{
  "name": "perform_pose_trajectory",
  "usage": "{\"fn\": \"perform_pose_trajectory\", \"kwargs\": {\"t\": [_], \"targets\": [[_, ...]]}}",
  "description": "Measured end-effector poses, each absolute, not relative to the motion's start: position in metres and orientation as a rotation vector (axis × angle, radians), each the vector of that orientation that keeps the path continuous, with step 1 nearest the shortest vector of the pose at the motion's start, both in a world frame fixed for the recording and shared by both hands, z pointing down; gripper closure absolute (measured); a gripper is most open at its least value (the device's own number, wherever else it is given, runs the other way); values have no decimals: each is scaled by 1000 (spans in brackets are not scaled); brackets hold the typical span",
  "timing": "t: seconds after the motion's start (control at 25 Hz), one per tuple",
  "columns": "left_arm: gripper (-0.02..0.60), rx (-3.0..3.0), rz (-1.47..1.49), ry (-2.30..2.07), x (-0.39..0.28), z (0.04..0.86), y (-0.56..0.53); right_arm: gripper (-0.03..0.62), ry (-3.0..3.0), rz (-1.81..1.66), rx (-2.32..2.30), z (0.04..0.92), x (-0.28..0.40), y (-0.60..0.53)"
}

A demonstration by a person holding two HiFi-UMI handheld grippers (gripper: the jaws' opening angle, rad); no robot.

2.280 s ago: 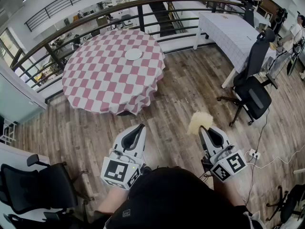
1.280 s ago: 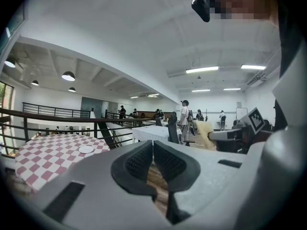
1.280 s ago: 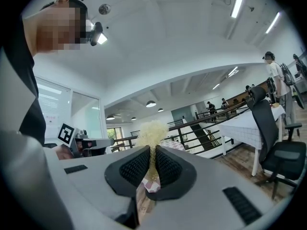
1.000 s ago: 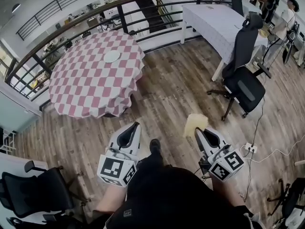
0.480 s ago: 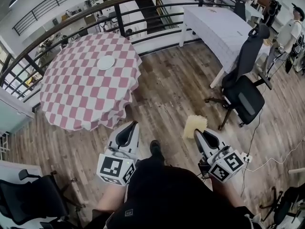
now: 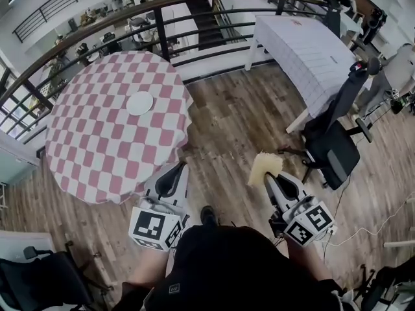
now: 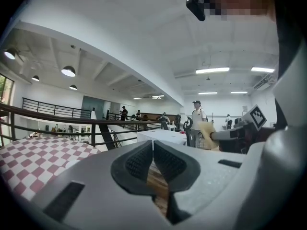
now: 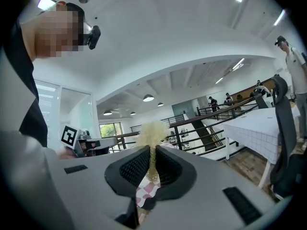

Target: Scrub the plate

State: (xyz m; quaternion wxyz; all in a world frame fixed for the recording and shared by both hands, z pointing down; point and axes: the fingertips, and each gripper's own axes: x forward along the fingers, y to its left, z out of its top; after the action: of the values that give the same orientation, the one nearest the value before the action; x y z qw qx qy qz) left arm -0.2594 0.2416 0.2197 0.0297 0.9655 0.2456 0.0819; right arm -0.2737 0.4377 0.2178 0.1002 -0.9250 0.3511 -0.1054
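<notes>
Two jaws of the right gripper (image 6: 272, 177) pinch a yellow scrubber (image 6: 264, 167). Left gripper (image 6: 174, 171) is fully closed with nothing inside. White plate (image 6: 139, 102) lies at eleven o'clock, on the checkered table (image 6: 84, 154).

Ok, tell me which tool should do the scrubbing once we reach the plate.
Right. The right tool is shut on the yellow scrubber; the left tool is shut and empty, though nearer the plate.
</notes>
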Motion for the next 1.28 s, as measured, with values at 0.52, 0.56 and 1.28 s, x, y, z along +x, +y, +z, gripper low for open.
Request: {"fn": "perform_pose_trajectory", "kwargs": {"t": [0.52,0.56,1.28], "targets": [[566,2984,333,625,-167,237,247,554,1158,-422,-2608,249,-166,432],[566,2995,332,595,-158,236,247,554,1183,-419,-2591,250,-153,433],[566,3039,325,-35,-21,235,274,554,1576,-458,-2396,260,64,488]]}}
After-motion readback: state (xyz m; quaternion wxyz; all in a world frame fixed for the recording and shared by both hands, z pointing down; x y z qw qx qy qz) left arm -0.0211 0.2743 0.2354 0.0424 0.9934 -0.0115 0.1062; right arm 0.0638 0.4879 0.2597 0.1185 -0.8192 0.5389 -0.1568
